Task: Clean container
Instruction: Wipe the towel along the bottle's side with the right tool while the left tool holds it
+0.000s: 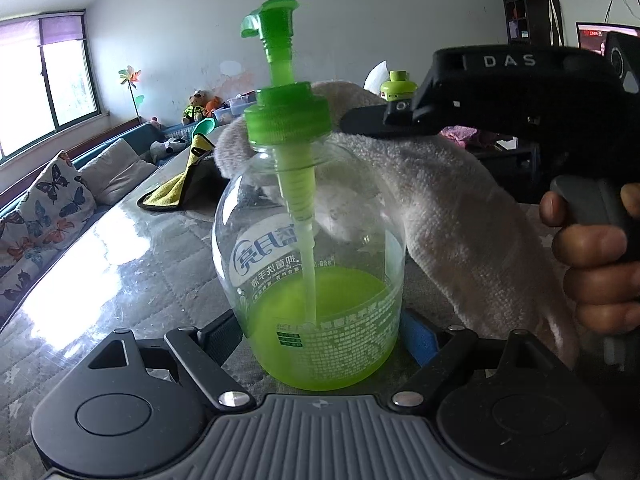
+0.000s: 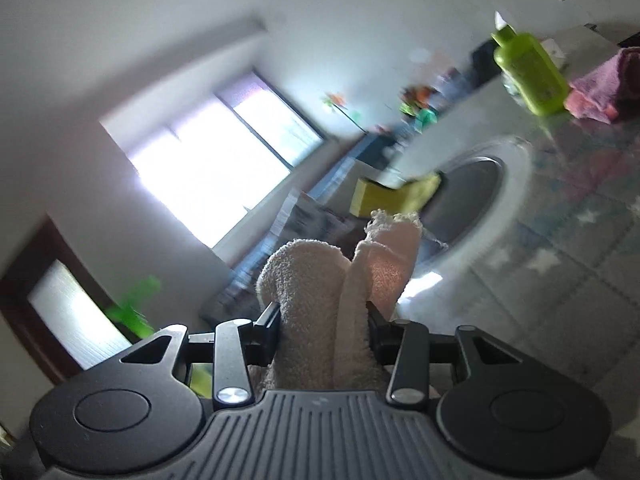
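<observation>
A clear pump bottle (image 1: 316, 240) with a green cap and green soap in its lower part stands upright on the table. My left gripper (image 1: 320, 336) grips it low down, one finger on each side, the blue pad (image 1: 418, 342) against its right wall. My right gripper (image 1: 360, 124) comes in from the right, held by a person's hand (image 1: 592, 264). It is shut on a beige towel (image 1: 440, 200) that lies against the bottle's far shoulder. In the right wrist view the folded towel (image 2: 320, 280) fills the gap between that gripper's (image 2: 324, 320) fingers; the bottle shows only as a green blur at the lower left.
A yellow and grey cloth (image 1: 180, 188) lies on the glossy table (image 1: 120, 280) behind the bottle. A second green bottle (image 2: 528, 76), a pink cloth (image 2: 600, 88) and a round white-rimmed dish (image 2: 516, 184) sit further off. A sofa with cushions (image 1: 52, 208) runs along the left.
</observation>
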Demonstrator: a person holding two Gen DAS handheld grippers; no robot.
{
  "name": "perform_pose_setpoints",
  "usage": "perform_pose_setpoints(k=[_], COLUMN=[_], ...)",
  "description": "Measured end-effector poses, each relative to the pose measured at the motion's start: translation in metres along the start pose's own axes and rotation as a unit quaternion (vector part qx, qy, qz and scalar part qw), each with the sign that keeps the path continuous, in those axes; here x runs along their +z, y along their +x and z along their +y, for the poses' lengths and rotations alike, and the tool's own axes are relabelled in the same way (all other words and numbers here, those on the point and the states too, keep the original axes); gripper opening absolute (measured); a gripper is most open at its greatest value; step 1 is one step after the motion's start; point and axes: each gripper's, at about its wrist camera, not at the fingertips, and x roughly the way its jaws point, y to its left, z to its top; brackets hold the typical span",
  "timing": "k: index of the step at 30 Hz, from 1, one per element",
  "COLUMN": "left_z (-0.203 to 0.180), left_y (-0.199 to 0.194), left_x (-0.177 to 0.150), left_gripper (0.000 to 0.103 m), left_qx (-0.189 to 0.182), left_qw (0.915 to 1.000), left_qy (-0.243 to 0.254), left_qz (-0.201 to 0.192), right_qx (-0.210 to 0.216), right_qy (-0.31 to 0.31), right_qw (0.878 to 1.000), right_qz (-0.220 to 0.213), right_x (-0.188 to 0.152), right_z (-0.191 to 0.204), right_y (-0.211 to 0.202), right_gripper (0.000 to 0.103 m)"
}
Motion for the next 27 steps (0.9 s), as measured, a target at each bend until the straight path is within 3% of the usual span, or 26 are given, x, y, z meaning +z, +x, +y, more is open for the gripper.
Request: perform_pose_setpoints(k=[2,14,18,22,27], left_z=[-0.001,-0.007,-0.008,-0.006,-0.006], left_y=[0.002,-0.003,-0.003,-0.002,-0.002], left_x=[0.000,-0.004,-0.003,-0.003,-0.003], left_gripper=[0.088,0.088,0.088,0.088,0.088], left_qx=[0.003,0.006,0.007,0.006,0.006], left_qw=[1.0000,1.0000,0.9999,1.0000,1.0000], left_qy=[0.002,0.006,0.008,0.007,0.006], left_qz=[0.003,0.002,0.002,0.002,0.003], right_qx=[0.008,-0.080,-0.067,-0.008,-0.020], right_qy=[0.002,-0.011,-0.006,0.005,0.019], right_qw=[1.000,0.994,0.996,1.000,0.999], right_qz=[0.005,0.072,0.055,0.016,0.036], right_x=[0.000,-0.007,-0.006,-0.003,-0.004], right_z=[0.000,-0.004,-0.003,0.002,-0.003], right_y=[0.001,0.022,0.015,0.001,0.008], right_gripper=[0.042,0.042,0.042,0.042,0.042])
